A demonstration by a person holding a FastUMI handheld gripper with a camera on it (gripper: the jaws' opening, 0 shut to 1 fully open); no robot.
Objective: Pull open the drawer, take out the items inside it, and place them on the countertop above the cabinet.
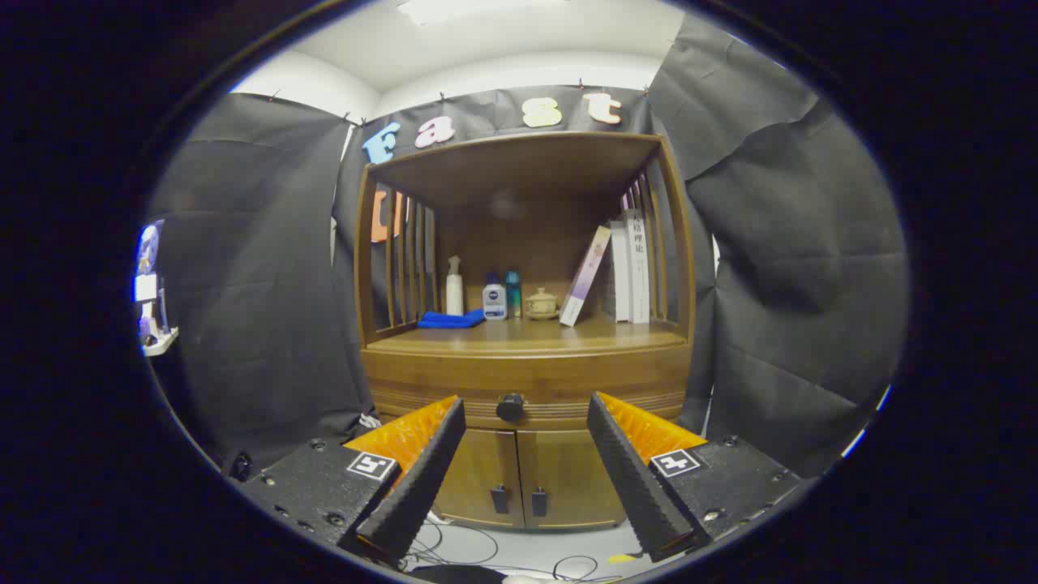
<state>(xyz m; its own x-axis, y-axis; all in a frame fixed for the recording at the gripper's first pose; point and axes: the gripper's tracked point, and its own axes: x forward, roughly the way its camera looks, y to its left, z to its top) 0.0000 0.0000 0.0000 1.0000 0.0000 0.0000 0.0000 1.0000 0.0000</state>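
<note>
The gripper [525, 405] at the bottom of the frame holds its fingers wide apart and empty, well short of the wooden cabinet [525, 365] at centre, whose closed drawer [527, 389] and dark round knob [510, 407] sit between the fingertips, under the countertop [527, 334].

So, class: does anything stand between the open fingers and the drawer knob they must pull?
Nothing visible does. The gripper is open and the drawer knob sits beyond the fingers, framed between them, with open air in between.
</note>
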